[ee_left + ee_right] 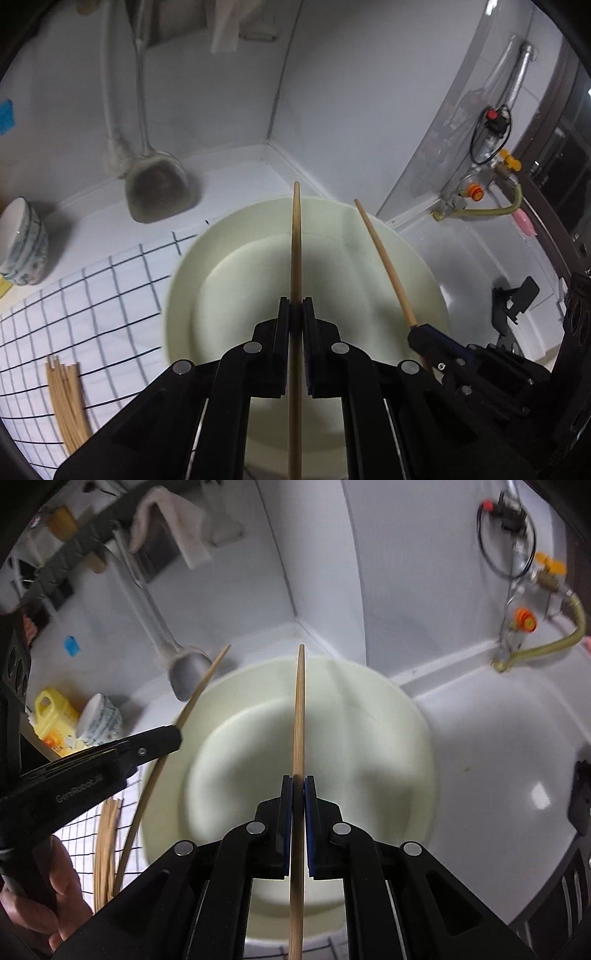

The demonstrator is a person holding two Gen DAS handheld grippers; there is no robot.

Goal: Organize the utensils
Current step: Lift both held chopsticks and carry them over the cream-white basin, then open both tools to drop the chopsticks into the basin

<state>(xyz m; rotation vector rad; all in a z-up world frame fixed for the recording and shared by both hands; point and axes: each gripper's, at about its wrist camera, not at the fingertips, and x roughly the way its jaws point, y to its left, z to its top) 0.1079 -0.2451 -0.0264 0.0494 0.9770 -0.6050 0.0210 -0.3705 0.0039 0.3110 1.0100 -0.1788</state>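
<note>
in the left wrist view, the black left gripper [295,314] is pinched tight on one thin wooden chopstick [296,240]; the stick pokes out straight ahead, over the big round pale green plastic basin [192,295]; off to the right, the black right gripper [419,330] shows too, and it holds a second thin wooden chopstick [384,266] that also points over the basin; the basin looks bare inside, with no sticks in it yet; down at the left, a small bunch of loose wooden chopsticks [66,398] lies on the white cloth with black check lines [92,295]; a stack of little white patterned bowls [24,243] stands at the far left, and a grey metal spatula [159,188] hangs on the white wall.

in the right wrist view, the right gripper [298,794] is squeezed shut on its chopstick [299,709], which points over the middle of the basin [406,738]; the left gripper [173,734] comes in from the left with its own stick [192,705] sticking up past the basin rim; a hand [55,897] shows at the bottom left; the bunch of loose sticks [105,853] lies beside the basin.

i think the job is only just begun; two sticks are picked up and none are put away; the bunch on the cloth is left to do.
</note>
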